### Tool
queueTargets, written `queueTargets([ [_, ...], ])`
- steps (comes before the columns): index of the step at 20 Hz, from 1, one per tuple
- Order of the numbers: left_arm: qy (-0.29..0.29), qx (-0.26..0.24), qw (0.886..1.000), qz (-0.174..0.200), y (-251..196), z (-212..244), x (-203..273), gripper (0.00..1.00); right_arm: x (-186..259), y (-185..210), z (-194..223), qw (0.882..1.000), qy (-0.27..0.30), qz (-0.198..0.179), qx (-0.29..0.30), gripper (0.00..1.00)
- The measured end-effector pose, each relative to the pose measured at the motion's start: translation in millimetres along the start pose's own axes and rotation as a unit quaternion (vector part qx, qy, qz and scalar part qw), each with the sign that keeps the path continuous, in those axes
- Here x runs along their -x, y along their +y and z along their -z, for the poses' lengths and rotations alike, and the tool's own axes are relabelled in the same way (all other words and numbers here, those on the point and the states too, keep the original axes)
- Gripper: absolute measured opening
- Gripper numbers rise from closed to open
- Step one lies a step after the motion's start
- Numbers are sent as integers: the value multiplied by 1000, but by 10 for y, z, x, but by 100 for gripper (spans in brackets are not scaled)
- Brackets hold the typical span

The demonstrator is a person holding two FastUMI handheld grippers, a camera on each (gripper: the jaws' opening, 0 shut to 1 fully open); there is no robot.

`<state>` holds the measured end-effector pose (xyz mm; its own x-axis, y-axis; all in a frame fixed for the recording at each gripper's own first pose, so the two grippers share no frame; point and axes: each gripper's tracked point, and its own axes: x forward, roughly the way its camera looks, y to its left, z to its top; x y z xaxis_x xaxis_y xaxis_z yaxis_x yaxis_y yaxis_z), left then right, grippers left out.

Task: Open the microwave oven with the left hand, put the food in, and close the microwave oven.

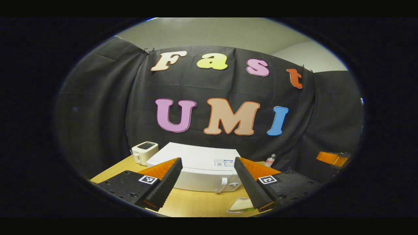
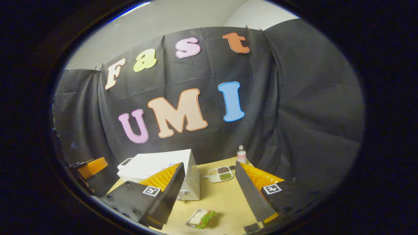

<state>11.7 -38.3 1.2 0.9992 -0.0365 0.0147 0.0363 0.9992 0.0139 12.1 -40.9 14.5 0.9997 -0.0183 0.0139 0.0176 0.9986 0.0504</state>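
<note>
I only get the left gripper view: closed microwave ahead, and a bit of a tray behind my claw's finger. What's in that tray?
Observer: A sandwich with a green leaf. Its tray lies on the table, in front of the microwave.
Operator: Anything beside the microwave that my finger hides?
Observer: A divided dish with three fillings, between the microwave and the small bottle.
Operator: Is the right claw carrying anything?
Observer: No. The right claw is open and empty, above the table, with the sandwich below and between its fingers.
</note>
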Motion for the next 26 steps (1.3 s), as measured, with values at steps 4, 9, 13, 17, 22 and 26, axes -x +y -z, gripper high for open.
queueTargets([
  [4, 12, -9, 1000, -5, 14, 91, -17, 96, -45, 15, 9, 1000, 5, -7, -5, 92],
  [9, 51, -19, 998, -7, 44, 425, -43, 96, -67, 83, 170, 999, 26, -28, -12, 92],
  [13, 120, -27, 992, -2, 46, 943, -9, 96, -96, 50, 326, 998, 47, -28, -11, 92],
  [17, 182, -25, 983, 13, 2, 1443, 2, 94, -120, 8, 364, 998, 51, -20, -5, 98],
  [22, 228, -29, 973, 26, -72, 1865, -70, 97, -95, -77, 394, 999, 52, -7, -14, 98],
  [26, 245, -38, 968, 40, -143, 2085, -206, 97, -53, -241, 398, 999, 50, 15, -16, 98],
])
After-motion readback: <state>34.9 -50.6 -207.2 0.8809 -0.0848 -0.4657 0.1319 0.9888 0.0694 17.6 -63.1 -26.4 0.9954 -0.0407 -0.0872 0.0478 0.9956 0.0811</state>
